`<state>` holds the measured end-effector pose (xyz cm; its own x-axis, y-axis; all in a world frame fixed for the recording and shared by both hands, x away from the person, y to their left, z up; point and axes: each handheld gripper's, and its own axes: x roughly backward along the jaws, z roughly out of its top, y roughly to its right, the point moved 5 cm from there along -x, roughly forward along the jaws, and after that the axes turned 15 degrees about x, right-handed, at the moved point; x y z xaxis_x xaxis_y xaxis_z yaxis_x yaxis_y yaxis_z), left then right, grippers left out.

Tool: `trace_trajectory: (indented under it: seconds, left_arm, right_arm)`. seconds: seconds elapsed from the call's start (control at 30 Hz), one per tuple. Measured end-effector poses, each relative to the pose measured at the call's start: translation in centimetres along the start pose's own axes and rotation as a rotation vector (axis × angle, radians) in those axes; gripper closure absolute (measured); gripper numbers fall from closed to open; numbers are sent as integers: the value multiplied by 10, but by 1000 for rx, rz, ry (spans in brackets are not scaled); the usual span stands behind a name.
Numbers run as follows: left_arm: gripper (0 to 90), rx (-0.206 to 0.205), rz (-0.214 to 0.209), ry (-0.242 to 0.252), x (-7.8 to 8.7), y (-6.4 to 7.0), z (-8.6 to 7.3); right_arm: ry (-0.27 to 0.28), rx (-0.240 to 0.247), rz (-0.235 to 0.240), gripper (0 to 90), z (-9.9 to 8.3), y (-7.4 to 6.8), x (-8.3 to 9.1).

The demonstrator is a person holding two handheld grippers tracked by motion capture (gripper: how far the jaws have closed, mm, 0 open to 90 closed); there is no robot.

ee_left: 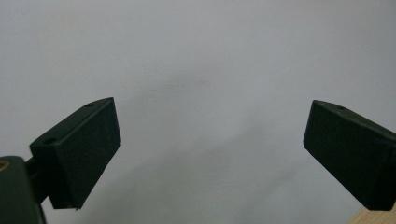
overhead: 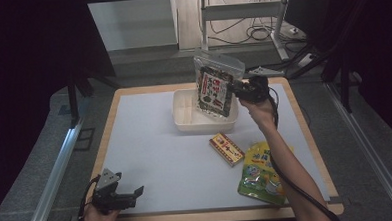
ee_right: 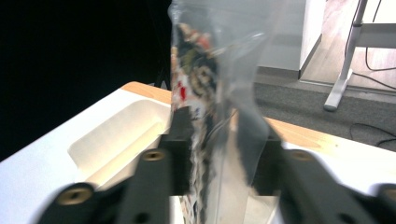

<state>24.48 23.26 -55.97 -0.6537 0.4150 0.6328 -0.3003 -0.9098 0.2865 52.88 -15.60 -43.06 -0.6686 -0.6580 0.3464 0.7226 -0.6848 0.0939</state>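
Note:
A clear snack bag with a dark printed label hangs upright over the white tray at the back of the table. My right gripper is shut on the bag's right edge; in the right gripper view the bag stands pinched between the two jaws, with the tray below and to the left. My left gripper rests near the table's front left corner, held by a hand, its jaws wide apart over the bare white mat with nothing between them.
A small red and yellow box lies on the mat in front of the tray. A yellow-green pouch lies at the front right beside the right forearm. Table legs and cables stand on the floor beyond the far edge.

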Motion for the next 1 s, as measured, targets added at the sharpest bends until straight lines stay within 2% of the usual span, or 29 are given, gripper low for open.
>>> trace_trajectory:
  seconds: [0.07, 0.27, 0.4, 0.63, 0.9, 1.0]
  left_arm:
    - [39, 0, 1, 0, 0, 0, 0]
    - [39, 1, -2, 2, 0, 1, 0]
    - [39, -1, -2, 2, 0, 1, 0]
    - [37, -4, 1, 5, 0, 2, 0]
    - [37, -7, 2, 8, -1, 2, 1]
    - [34, -5, -3, 13, -1, 2, 1]
  right_arm:
    - [-4, -9, 20, 482, 1, 0, 1]
    - [-49, -6, 13, 245, -1, 1, 5]
    - [-78, 9, 22, 145, -4, 0, 9]
    - [-115, 41, 35, 69, -7, -6, 18]
    - [-144, 78, 53, 52, -12, -19, 35]
    - [-145, 93, 46, 52, -14, -24, 42]
